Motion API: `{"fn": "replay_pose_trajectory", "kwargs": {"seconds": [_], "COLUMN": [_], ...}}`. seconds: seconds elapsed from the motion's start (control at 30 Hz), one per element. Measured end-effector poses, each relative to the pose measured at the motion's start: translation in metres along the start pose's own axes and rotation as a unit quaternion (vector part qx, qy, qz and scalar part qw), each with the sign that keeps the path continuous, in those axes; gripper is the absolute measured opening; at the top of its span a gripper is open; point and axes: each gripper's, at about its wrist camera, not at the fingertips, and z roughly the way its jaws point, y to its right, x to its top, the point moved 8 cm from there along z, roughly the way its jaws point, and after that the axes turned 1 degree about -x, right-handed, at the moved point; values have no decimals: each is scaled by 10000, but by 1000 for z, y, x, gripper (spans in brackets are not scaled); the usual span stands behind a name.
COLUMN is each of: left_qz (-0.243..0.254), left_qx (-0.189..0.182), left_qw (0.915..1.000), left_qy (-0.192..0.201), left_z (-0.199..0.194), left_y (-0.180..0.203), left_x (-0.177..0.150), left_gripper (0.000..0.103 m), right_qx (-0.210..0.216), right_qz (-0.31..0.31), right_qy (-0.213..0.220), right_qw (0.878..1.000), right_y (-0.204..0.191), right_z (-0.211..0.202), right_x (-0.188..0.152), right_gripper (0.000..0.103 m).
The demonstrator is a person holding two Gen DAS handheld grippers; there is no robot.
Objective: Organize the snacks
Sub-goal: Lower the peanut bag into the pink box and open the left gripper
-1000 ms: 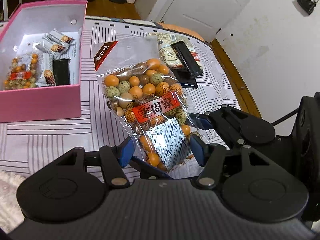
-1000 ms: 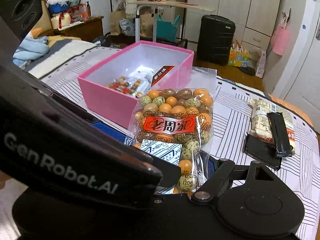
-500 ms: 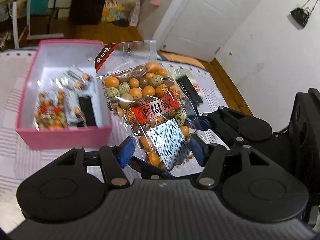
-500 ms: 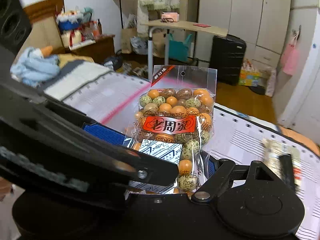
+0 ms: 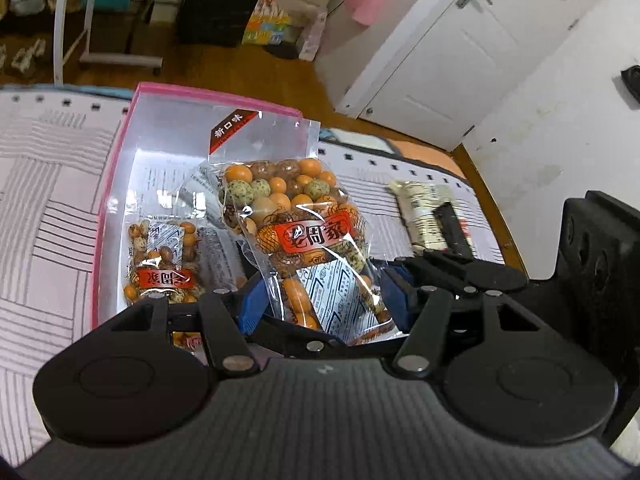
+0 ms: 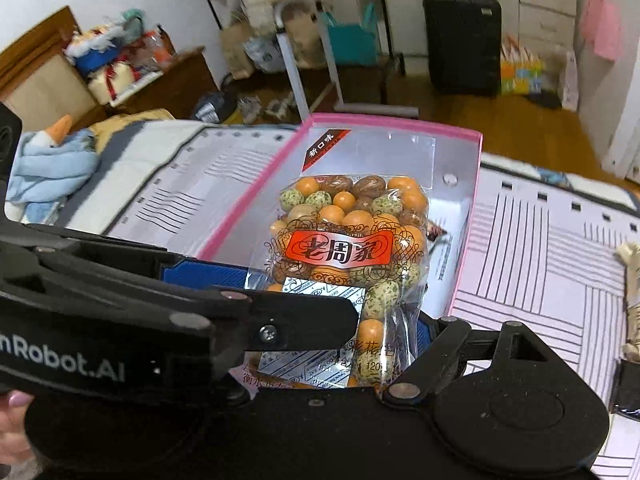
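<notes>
A clear bag of coated peanuts with a red label (image 5: pixel 308 236) hangs above the open pink box (image 5: pixel 116 168). Both grippers hold its lower end. My left gripper (image 5: pixel 324 304) is shut on it, blue pads at either side. My right gripper (image 6: pixel 340 320) is shut on the same bag (image 6: pixel 352 240), with the left gripper's body crossing in front. A second, similar peanut bag (image 5: pixel 162 264) lies inside the box, with small wrapped snacks partly hidden behind the held bag.
A paper-wrapped snack pack with a dark bar on it (image 5: pixel 430 216) lies on the striped cloth (image 5: pixel 48 200) right of the box. The pink box rim (image 6: pixel 464 216) shows in the right wrist view. A black suitcase (image 6: pixel 462 40) and a desk stand on the floor beyond.
Both grippers have carried the bag leftward from above the cloth to above the pink box. The box now sits directly under the bag. The grip is unchanged.
</notes>
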Motion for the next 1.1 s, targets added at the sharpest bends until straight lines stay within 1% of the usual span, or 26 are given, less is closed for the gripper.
{"fn": "replay_pose_trajectory", "kwargs": {"seconds": [0.1,0.27,0.37,0.43,0.5,0.57,0.63,0.67,0.73,0.8,1.0,1.1], "left_qz": [-85,-191,-256,-310,-351,-394,-355,-276,-27,133,497,567], "left_qx": [-8,61,119,153,174,273,530,655,957,1135,1379,1360], "left_qw": [9999,9997,9994,9988,9986,9982,9976,9973,9954,9933,9885,9883], "left_qy": [-113,-147,-211,-333,-362,-360,-264,-157,67,194,367,398], "left_z": [21,38,47,56,60,61,58,53,41,28,-11,-27], "left_y": [-14,-31,-37,-39,-41,-44,-45,-44,-38,-31,-3,13], "left_x": [3,5,4,1,-2,-4,-5,-4,-3,-3,-6,-10], "left_gripper": [59,59,59,58,58,58,60,60,61,61,62,62], "right_qx": [-26,-99,-263,-417,-472,-519,-480,-483,-628,-608,-712,-777], "right_qz": [41,138,136,-36,-107,-119,-186,-222,-342,-464,-680,-755], "right_qy": [-117,-257,-440,-435,-401,-368,-427,-406,-328,-269,-60,50], "right_qw": [9999,9995,9986,9982,9980,9979,9978,9978,9969,9967,9951,9941], "right_y": [3,8,8,5,3,3,2,2,2,0,2,7], "right_z": [15,31,39,40,39,36,31,26,12,-1,-47,-72], "right_x": [-2,2,-2,-4,-6,-6,-8,-9,-10,-10,-21,-27], "right_gripper": [86,88,89,89,93,93,93,94,94,94,94,94]}}
